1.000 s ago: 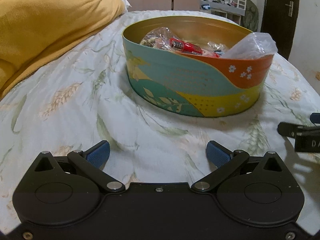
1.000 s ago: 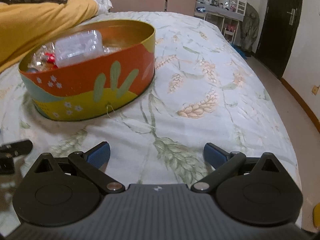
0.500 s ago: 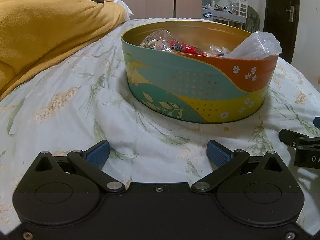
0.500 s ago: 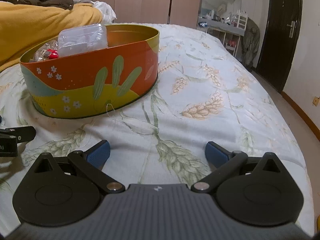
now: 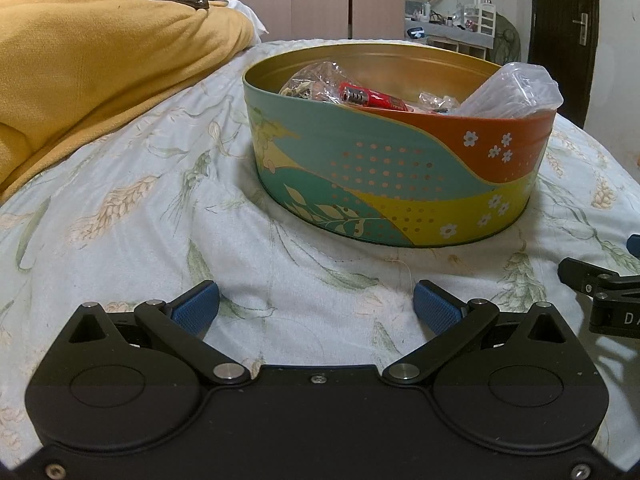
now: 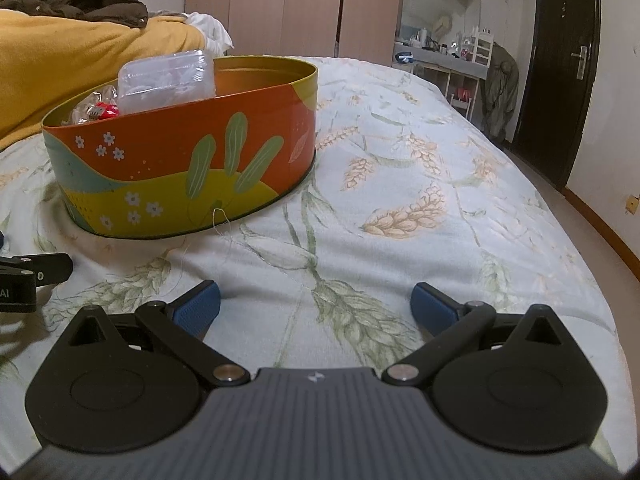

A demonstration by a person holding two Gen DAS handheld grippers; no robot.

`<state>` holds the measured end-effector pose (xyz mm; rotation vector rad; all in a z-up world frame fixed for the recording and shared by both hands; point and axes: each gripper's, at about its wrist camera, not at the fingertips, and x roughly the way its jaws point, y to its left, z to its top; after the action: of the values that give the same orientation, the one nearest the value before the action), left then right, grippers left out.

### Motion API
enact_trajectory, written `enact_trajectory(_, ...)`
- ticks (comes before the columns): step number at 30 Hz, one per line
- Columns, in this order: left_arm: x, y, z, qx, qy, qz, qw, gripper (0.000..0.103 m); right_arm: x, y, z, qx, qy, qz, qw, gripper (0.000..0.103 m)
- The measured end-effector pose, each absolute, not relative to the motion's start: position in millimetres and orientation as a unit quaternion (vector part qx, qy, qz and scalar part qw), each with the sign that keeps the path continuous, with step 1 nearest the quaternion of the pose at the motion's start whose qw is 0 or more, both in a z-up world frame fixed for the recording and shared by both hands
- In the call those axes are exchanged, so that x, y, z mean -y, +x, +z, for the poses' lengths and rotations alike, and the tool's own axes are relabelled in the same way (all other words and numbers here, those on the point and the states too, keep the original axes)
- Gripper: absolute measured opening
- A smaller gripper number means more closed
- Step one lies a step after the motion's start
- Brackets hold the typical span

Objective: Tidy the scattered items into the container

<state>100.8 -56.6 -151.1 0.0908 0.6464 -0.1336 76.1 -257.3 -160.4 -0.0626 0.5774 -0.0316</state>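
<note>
A: While both claws sit low over the bed, note the container: a round painted metal tin [image 5: 396,172], teal, orange and yellow with flowers, resting on the pale wheat-print bedsheet [image 5: 132,216].

B: Contents?

A: A crinkled clear plastic bag [image 5: 316,80], a red cylindrical item [image 5: 372,98], and a clear rigid plastic box [image 6: 168,80] leaning on the rim. All look light; the bag is soft and slippery, the box stiff with smooth faces, so I'd pinch it across its narrow edge.

B: Claw states?

A: Left claw [image 5: 316,308] spread wide, nothing between the blue ribbed pads [image 5: 196,312]. Right claw [image 6: 316,308] likewise spread and empty.

B: Anything loose left on the sheet?

A: None visible in either view. The tin itself is thin-walled, stiff, glossy; probably best taken by the rim. The mattress is soft, so it may tip if pressed.
</note>
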Motion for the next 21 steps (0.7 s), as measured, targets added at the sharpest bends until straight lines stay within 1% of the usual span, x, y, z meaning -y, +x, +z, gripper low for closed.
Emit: enact_trajectory(21,57.2,97.5,-151.3,-0.31,0.046,-0.064,0.947,0.103,257.2,75.9,-160.7,-0.283,-0.032,-0.017,0.958,0.103)
